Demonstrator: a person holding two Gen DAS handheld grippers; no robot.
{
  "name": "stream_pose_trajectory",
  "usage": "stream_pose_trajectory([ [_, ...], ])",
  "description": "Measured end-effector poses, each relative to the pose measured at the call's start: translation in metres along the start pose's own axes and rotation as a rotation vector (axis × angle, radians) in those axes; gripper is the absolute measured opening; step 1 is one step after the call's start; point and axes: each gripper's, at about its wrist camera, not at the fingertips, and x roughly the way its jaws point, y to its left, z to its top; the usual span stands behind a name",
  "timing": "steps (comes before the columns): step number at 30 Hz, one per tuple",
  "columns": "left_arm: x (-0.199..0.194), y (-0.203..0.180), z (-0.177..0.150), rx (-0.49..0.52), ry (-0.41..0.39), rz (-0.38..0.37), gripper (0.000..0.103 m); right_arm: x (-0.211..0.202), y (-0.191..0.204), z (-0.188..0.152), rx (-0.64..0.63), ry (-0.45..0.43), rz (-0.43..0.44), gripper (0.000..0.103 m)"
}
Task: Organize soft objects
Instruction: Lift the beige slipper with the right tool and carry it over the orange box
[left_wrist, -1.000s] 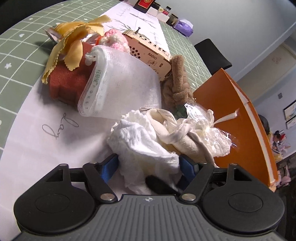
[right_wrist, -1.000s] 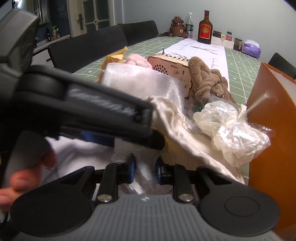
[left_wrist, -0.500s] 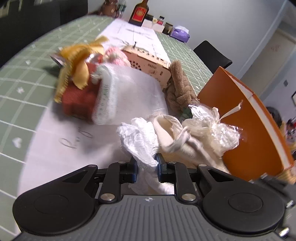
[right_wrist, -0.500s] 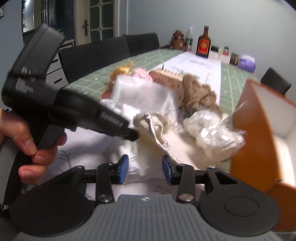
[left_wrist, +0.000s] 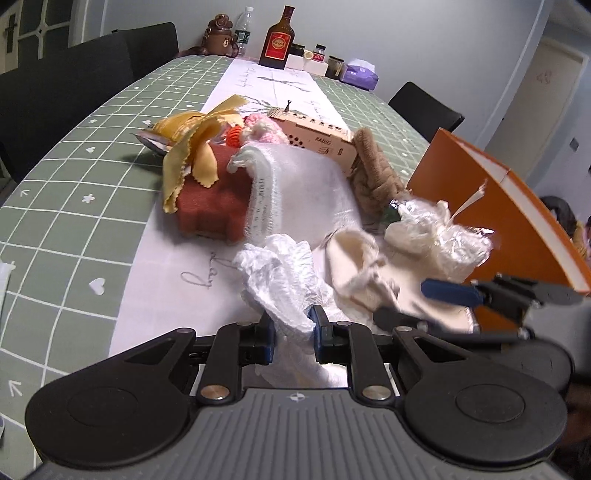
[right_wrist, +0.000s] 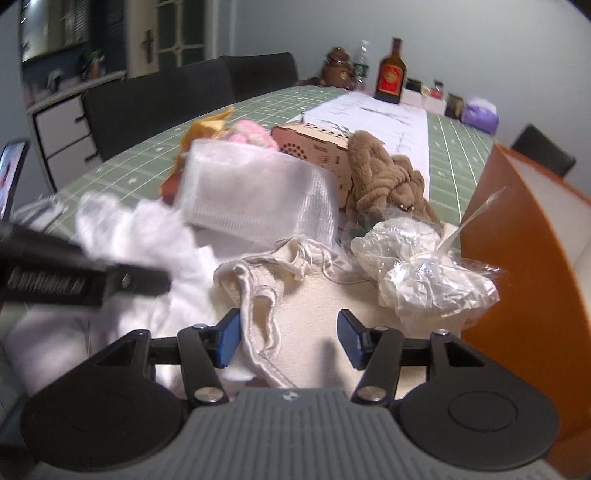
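The left gripper (left_wrist: 291, 330) has its fingers pinched narrow on a crumpled white cloth (left_wrist: 280, 273) — light, limp, sure to sag and trail, so a bunched fold is the best hold. The right gripper (right_wrist: 290, 338) hovers with fingers wide over a cream drawstring bag (right_wrist: 295, 295) on the worktop (left_wrist: 74, 206), holding nothing. Its loose cord may snag — better to take it by the gathered neck. An orange box (right_wrist: 532, 236) stands just beside.

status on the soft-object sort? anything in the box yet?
Nothing visibly boxed; the orange box interior is mostly out of view. In hand: left tool is shut on the white crumpled cloth; right tool is open over the cream bag. Left: plastic wrap, brown plush, mesh cloth.
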Motion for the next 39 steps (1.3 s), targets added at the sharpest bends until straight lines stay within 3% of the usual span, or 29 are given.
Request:
stream_pose_trajectory([
  [8, 0.002, 0.004, -0.002, -0.009, 0.004, -0.006, 0.021, 0.019, 0.001, -0.007, 0.071, 0.028, -0.002, 0.059],
  [11, 0.002, 0.004, -0.001, -0.006, 0.004, -0.009, 0.021, 0.019, 0.001, -0.004, 0.069, 0.031, -0.014, 0.039],
  [13, 0.001, 0.003, -0.001, -0.004, 0.003, -0.007, 0.021, 0.019, 0.002, -0.002, 0.055, 0.032, -0.013, 0.016],
  [16, -0.001, 0.001, -0.001, 0.002, 0.002, -0.003, 0.021, 0.019, 0.006, 0.001, 0.036, 0.043, 0.003, 0.004],
  [20, -0.009, -0.003, 0.001, 0.021, -0.015, -0.004, 0.021, 0.01, 0.01, 0.007, 0.005, 0.029, -0.009, 0.002],
  [34, -0.061, -0.028, 0.026, 0.117, -0.142, -0.031, 0.019, -0.086, -0.004, 0.061, -0.001, -0.168, 0.195, 0.002],
  [39, -0.077, -0.035, 0.041, 0.147, -0.194, -0.033, 0.019, -0.107, -0.011, 0.078, -0.016, -0.232, 0.203, 0.002],
])
